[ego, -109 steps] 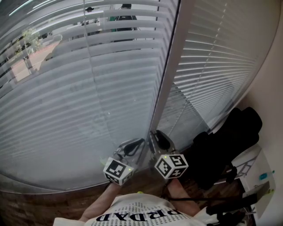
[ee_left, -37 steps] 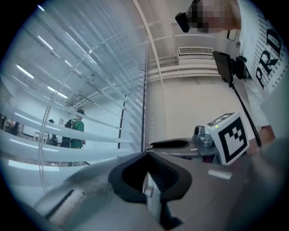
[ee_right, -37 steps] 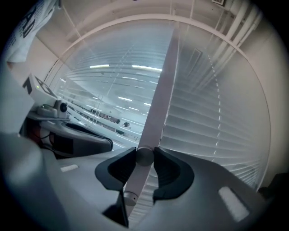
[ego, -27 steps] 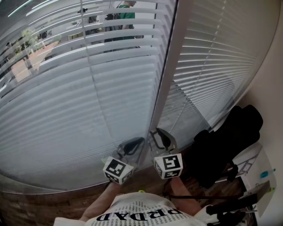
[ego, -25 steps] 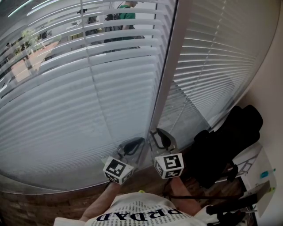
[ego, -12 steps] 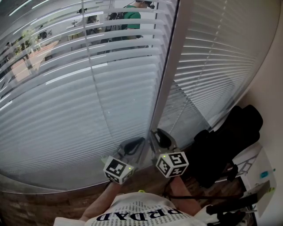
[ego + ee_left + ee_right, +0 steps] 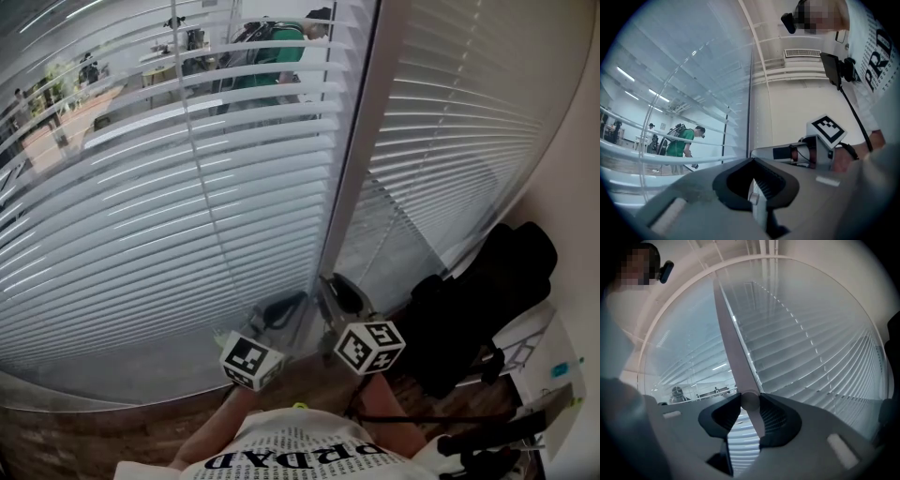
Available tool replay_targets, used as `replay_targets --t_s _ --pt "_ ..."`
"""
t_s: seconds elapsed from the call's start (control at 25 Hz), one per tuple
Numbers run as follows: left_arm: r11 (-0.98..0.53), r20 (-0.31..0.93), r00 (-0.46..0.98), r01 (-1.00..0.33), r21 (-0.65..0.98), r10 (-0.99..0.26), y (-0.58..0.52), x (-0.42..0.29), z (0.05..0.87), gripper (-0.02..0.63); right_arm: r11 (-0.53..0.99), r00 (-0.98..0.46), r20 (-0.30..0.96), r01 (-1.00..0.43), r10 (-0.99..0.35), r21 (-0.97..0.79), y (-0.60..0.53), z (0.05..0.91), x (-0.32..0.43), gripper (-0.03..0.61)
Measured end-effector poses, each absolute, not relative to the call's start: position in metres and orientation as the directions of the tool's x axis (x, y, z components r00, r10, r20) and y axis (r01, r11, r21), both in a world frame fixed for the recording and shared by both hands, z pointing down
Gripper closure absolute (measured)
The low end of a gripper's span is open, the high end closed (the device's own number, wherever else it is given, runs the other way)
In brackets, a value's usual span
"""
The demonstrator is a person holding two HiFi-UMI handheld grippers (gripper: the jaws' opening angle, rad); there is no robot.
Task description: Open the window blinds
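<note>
The left blind (image 7: 141,216) has its white slats tilted partly flat, and a room with people shows between them. A pale tilt wand (image 7: 729,333) hangs beside the grey window post (image 7: 361,141). My right gripper (image 7: 339,291) (image 7: 750,401) is shut on this wand, which runs down between its black pads. Just left of it, my left gripper (image 7: 281,309) (image 7: 752,187) points at the same spot. A narrow pale piece, apparently the wand's lower part, is pinched between its pads. The right blind (image 7: 450,141) keeps its slats steeper.
A black bag or jacket (image 7: 478,309) lies on a stand at the right, close to my right hand. White equipment (image 7: 548,375) stands at the far right corner. A brown wooden ledge (image 7: 94,441) runs under the window. A person in green (image 7: 272,47) walks beyond the glass.
The left blind's slats have tilted flatter, so more of the room beyond shows. My right gripper has rolled about the wand, its marker cube turning. The left gripper stayed put.
</note>
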State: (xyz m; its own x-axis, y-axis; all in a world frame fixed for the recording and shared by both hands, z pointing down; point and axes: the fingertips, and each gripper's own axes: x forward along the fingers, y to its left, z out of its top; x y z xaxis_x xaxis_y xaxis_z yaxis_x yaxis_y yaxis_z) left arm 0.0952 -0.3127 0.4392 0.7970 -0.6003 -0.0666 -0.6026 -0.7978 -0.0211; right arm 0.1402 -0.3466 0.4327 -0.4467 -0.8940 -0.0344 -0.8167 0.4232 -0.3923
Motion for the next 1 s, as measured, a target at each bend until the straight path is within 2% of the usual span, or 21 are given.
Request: replay_targets --t_s 0.2,0.44,0.52,0.64,0.76,0.84,1.0 --pt "-0.798 -0.064 0.797 -0.602 -0.017 -0.600 -0.313 0.095 0.439 0.621 0.423 -0.448 -0.042 -0.804 -0.893 -0.417 -0.348 0.432 0.140 0.443" --pt "-0.800 -0.063 0.799 -0.600 -0.010 -0.599 -0.313 0.095 0.439 0.621 0.442 -0.458 -0.048 -0.819 -0.888 -0.366 -0.346 0.432 0.141 0.440" --pt "-0.799 -0.065 0.798 -0.602 -0.012 -0.600 -0.313 0.095 0.439 0.621 0.450 -0.460 -0.028 -0.853 -0.887 -0.265 -0.345 0.431 0.141 0.440" --pt "-0.797 -0.066 0.796 -0.604 -0.013 -0.602 -0.313 0.094 0.438 0.621 0.449 -0.449 0.012 -0.893 -0.893 -0.006 -0.342 0.426 0.137 0.439" --pt "-0.794 -0.064 0.793 -0.607 -0.013 -0.605 -0.313 0.094 0.440 0.621 0.435 -0.435 0.055 -0.871 -0.899 0.229 -0.341 0.425 0.131 0.439" --pt "-0.794 -0.065 0.793 -0.608 -0.013 -0.606 -0.313 0.093 0.443 0.621 0.425 -0.426 0.066 -0.854 -0.902 0.301 -0.341 0.428 0.128 0.439" --pt "-0.795 -0.066 0.794 -0.606 -0.015 -0.604 -0.313 0.094 0.444 0.621 0.407 -0.410 0.066 -0.849 -0.910 0.335 -0.343 0.429 0.127 0.440"
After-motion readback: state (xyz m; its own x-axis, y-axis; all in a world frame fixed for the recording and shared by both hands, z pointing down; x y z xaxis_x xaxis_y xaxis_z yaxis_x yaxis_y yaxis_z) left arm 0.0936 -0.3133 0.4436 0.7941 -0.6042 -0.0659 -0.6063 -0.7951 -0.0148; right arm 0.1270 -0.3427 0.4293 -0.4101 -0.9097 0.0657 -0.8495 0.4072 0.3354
